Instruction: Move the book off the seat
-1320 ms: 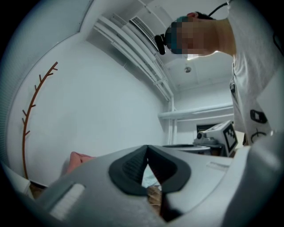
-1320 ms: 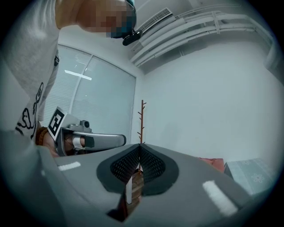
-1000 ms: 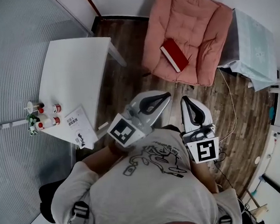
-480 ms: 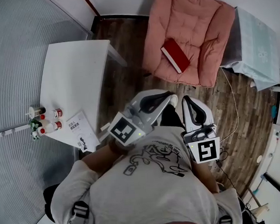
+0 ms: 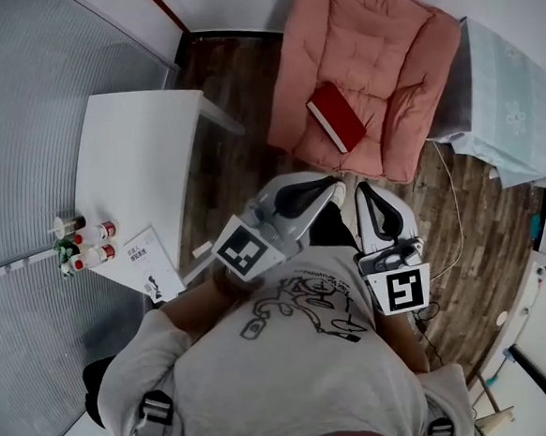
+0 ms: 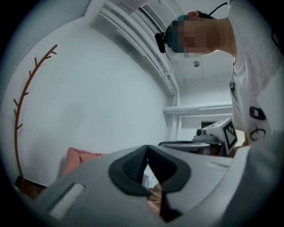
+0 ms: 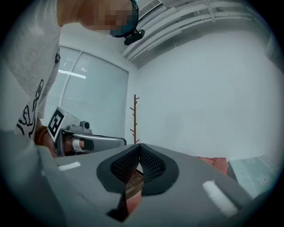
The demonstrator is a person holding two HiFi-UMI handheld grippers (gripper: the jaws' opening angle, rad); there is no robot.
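Right hand-held gripper (image 5: 363, 191) closed; red book (image 5: 337, 116) flat on pink seat (image 5: 372, 45).

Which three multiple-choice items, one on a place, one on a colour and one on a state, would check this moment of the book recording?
1. Where does the book lie?
A. on the white table
B. on the pink seat
C. on the floor

2. What colour is the book's cover?
A. red
B. blue
C. green

3. How do the left gripper and the right gripper stand?
A. both open wide
B. one shut on the book
C. both shut, holding nothing

Right letters: B, since the head view shows the book resting on the seat cushion. A, since its cover is plainly red. C, since each gripper view shows the jaws together with nothing between them, and the book lies apart from both.
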